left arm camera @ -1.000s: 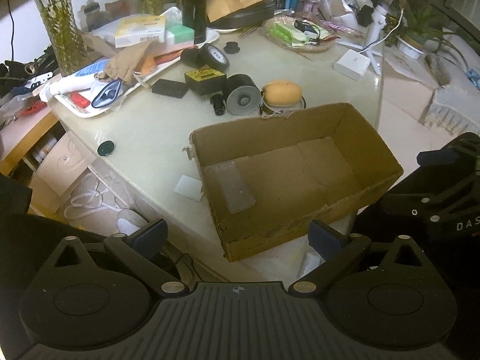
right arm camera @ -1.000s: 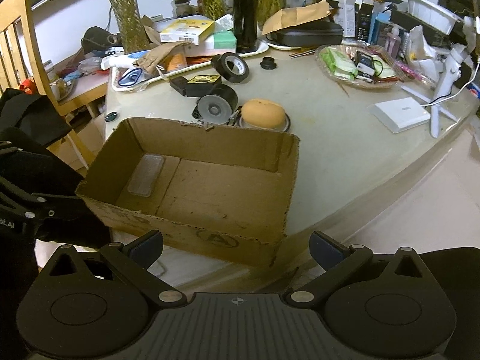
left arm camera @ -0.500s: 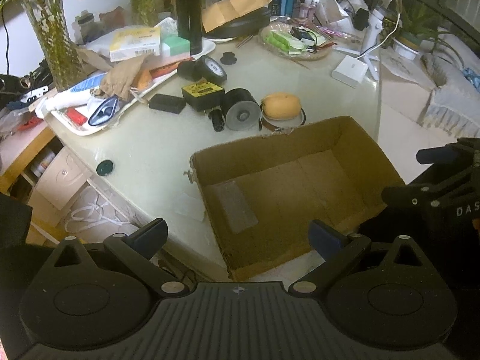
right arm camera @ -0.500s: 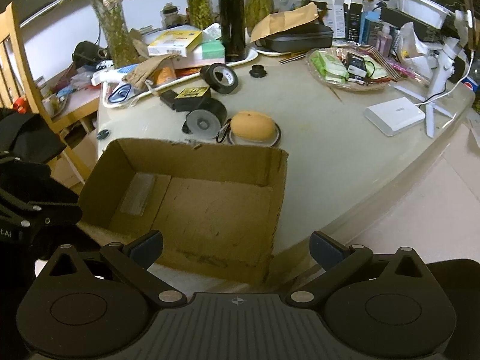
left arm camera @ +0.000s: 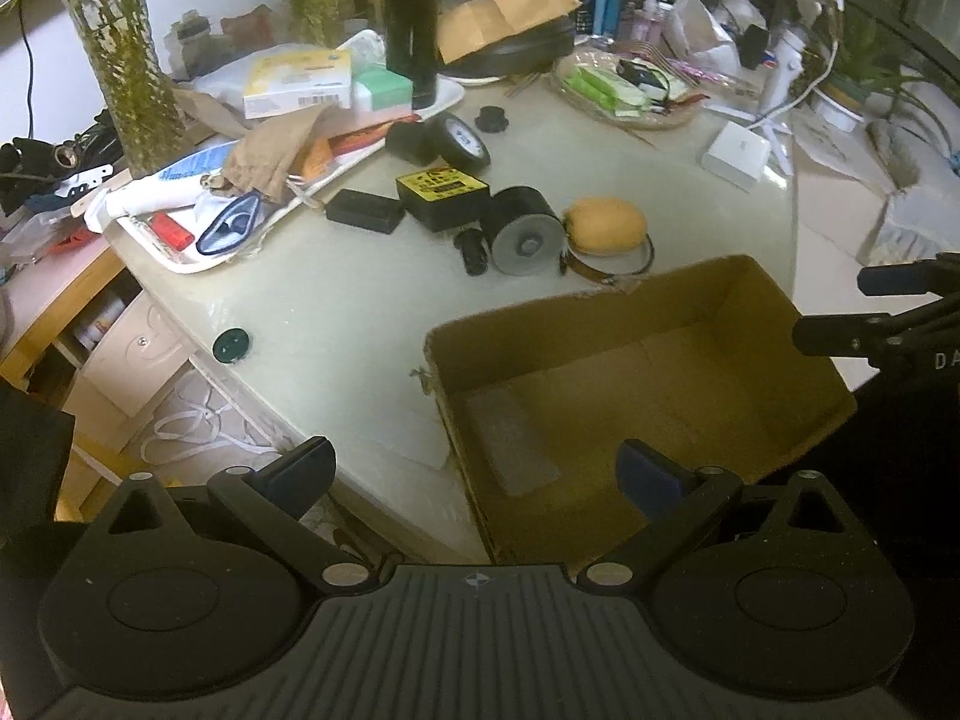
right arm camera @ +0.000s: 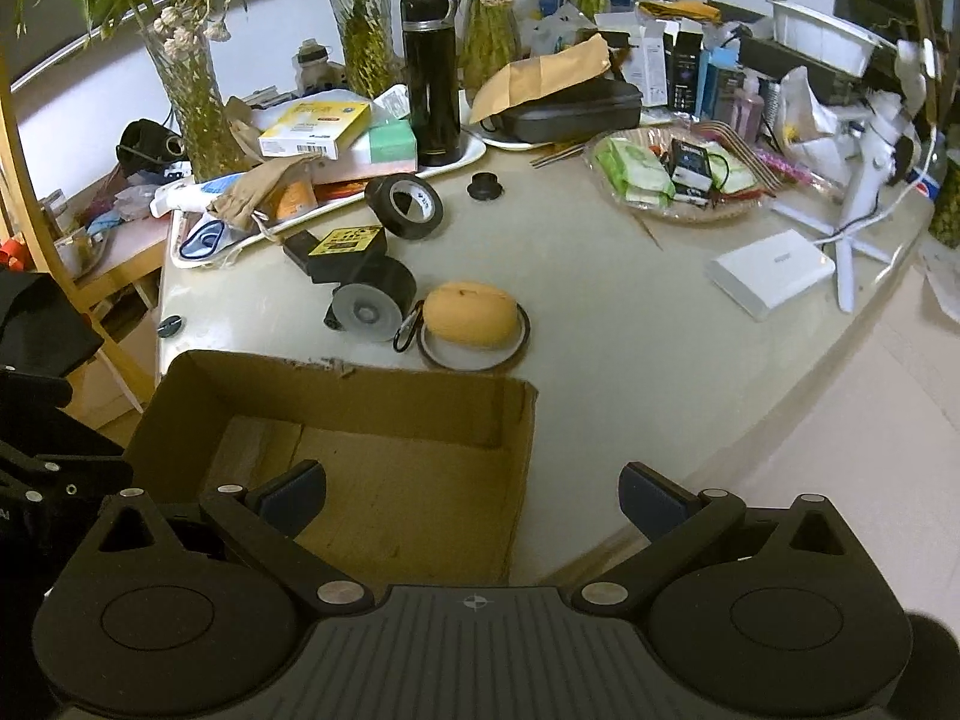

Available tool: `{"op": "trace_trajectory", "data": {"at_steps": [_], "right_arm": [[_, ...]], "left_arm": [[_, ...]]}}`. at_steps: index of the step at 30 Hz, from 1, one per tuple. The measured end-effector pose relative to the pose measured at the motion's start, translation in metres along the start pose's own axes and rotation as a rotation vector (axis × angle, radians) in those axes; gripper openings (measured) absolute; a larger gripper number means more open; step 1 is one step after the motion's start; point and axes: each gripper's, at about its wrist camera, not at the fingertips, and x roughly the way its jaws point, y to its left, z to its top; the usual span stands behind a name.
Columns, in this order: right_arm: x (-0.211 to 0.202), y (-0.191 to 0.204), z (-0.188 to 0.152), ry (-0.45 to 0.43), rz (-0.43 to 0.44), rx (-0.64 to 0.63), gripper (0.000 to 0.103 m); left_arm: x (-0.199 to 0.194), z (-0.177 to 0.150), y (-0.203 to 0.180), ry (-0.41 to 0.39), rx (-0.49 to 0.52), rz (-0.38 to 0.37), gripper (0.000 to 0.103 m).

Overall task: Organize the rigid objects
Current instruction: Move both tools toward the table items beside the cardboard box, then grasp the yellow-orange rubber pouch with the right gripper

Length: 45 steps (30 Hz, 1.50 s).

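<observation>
Cluttered pale table [right arm camera: 600, 324] fills both views. Nearest, the left gripper [left arm camera: 474, 477] and the right gripper [right arm camera: 471, 489] both have jaws spread wide and hold nothing. Between them, at the near table edge, stands a brown cardboard box [left arm camera: 636, 384], open on top, its rim torn, with only a flat grey patch inside. Just beyond it lie an orange rounded object [right arm camera: 471, 312] on a dark ring, a black cylinder [right arm camera: 369, 297] and a black box with yellow label [right arm camera: 348, 243]. Farther away are a black tape roll [right arm camera: 405, 204] and a tall black flask [right arm camera: 429, 78].
</observation>
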Motion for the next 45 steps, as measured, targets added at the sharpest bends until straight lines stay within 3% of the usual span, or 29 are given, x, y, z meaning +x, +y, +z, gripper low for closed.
{"op": "trace_trajectory", "data": {"at_steps": [15, 25, 37, 41, 45], "right_arm": [[0.027, -0.009, 0.034, 0.0, -0.01, -0.085, 0.103], [0.047, -0.02, 0.058, -0.021, 0.074, -0.094, 0.103], [0.088, -0.024, 0.08, 0.02, 0.15, -0.152, 0.102], [0.104, -0.024, 0.086, 0.041, 0.16, -0.15, 0.094], [0.122, -0.024, 0.092, 0.061, 0.169, -0.139, 0.093]], "left_arm": [[0.011, 0.027, 0.009, -0.079, 0.023, -0.025, 0.102], [0.024, 0.032, 0.018, -0.129, 0.005, -0.001, 0.102], [0.027, 0.027, 0.022, -0.145, -0.005, -0.032, 0.102], [0.028, 0.027, 0.023, -0.145, -0.015, -0.043, 0.102], [0.028, 0.028, 0.026, -0.147, -0.03, -0.057, 0.102]]}}
